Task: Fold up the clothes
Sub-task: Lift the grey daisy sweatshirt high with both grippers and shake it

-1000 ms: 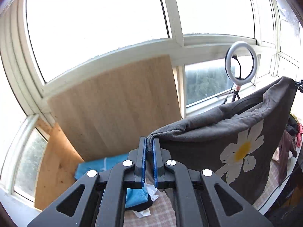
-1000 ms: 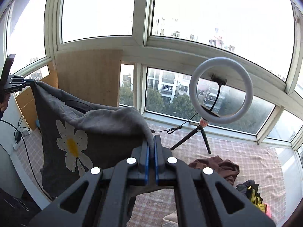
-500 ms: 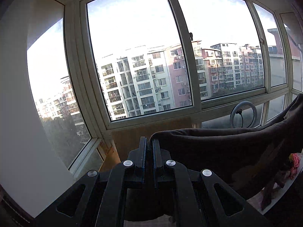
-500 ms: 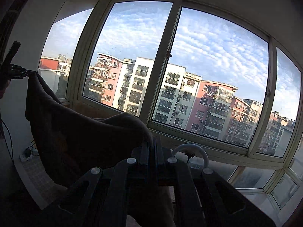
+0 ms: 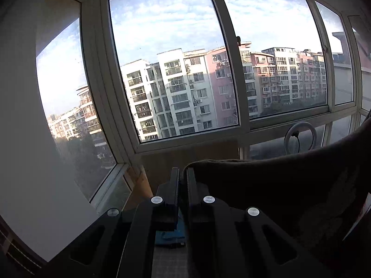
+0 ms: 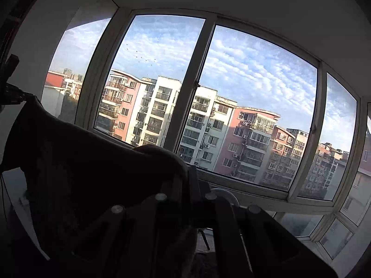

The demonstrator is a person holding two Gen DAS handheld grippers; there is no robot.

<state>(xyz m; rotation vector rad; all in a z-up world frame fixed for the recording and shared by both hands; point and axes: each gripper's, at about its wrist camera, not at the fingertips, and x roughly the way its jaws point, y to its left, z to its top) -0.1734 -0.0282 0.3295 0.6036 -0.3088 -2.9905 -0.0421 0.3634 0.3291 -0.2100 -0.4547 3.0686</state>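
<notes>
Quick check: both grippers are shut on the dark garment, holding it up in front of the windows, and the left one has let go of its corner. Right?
Not quite. The left gripper has not let go: the left wrist view shows its jaws shut on the corner of the dark garment. The rest stands: the right gripper is shut on it too, and it hangs raised before the windows.

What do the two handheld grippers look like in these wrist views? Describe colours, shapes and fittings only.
The left gripper is black, with two flat parallel fingers, angled slotted arms and four round silver screw heads. The right gripper has the same black build and silver screws, but is backlit and dark. No cables or sleeves show.
</notes>
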